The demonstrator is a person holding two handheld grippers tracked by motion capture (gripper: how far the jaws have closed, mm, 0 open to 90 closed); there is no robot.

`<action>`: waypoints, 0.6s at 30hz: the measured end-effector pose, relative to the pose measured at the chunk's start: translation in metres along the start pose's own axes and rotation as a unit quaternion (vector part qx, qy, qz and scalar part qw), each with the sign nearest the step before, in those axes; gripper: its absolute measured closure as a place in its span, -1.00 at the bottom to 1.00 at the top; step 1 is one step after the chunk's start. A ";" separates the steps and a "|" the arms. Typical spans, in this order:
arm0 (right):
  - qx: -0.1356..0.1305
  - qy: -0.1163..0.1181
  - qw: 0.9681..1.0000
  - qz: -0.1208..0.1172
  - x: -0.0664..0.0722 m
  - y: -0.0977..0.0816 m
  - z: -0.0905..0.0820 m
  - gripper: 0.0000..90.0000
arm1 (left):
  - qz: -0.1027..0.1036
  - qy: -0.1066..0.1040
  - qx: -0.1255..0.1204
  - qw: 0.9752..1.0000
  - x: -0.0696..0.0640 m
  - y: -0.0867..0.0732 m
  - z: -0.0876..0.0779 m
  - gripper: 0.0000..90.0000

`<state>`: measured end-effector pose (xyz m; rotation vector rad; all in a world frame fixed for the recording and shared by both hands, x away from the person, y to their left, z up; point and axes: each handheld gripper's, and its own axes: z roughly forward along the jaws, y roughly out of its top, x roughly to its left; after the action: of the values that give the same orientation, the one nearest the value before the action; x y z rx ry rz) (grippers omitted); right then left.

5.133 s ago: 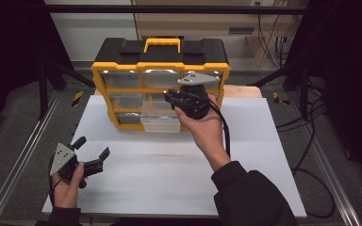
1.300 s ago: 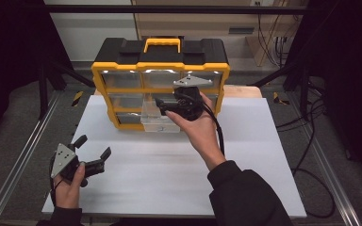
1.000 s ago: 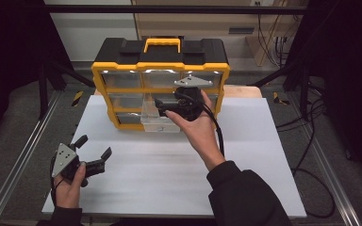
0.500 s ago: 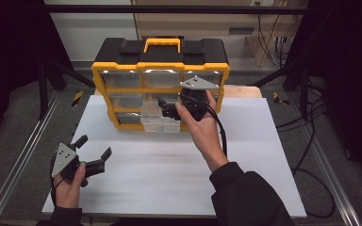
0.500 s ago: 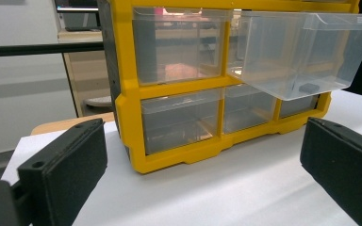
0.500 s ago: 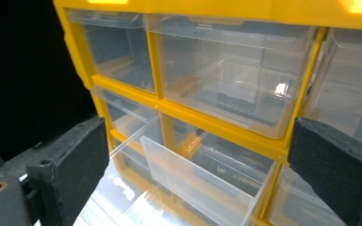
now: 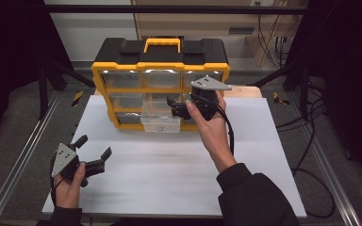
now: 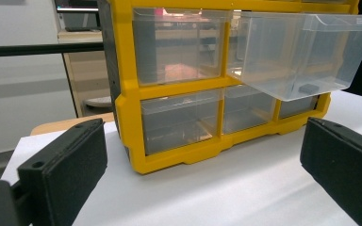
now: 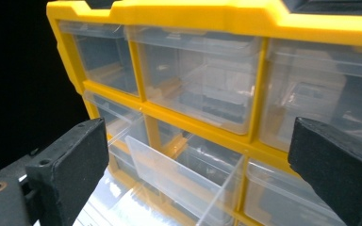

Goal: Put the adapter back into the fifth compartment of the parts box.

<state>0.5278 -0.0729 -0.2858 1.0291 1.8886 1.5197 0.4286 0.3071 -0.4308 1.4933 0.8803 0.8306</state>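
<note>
While the left gripper (image 7: 93, 153) rests near the table's (image 7: 169, 165) front left corner with jaws spread and empty, its own view shows a small dark object (image 8: 307, 88), too blurred to identify, in the clear drawer (image 7: 160, 116). That drawer juts toward the person from the yellow organizer's (image 7: 160, 66) middle row. Just right of it, the right gripper (image 7: 178, 107) hangs open, holding nothing.
</note>
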 end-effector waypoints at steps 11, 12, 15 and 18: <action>-0.010 -0.007 1.000 0.005 -0.016 0.002 -0.017 -0.89 | 0.001 -0.002 0.001 1.000 -0.002 0.000 0.000 -0.98; -0.012 -0.009 1.000 0.008 -0.018 0.002 -0.019 -0.89 | 0.002 -0.002 0.002 1.000 -0.002 0.000 0.000 -0.98; -0.015 -0.014 1.000 0.012 -0.023 0.001 -0.023 -0.89 | 0.004 -0.003 0.000 1.000 -0.003 0.000 -0.001 -0.98; -0.021 -0.016 1.000 0.017 -0.027 0.001 -0.027 -0.89 | 0.000 -0.003 0.002 1.000 -0.002 0.000 0.000 -0.98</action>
<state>0.5232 -0.1100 -0.2796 1.0646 1.8179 1.5469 0.4277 0.3051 -0.4306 1.4980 0.8775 0.8255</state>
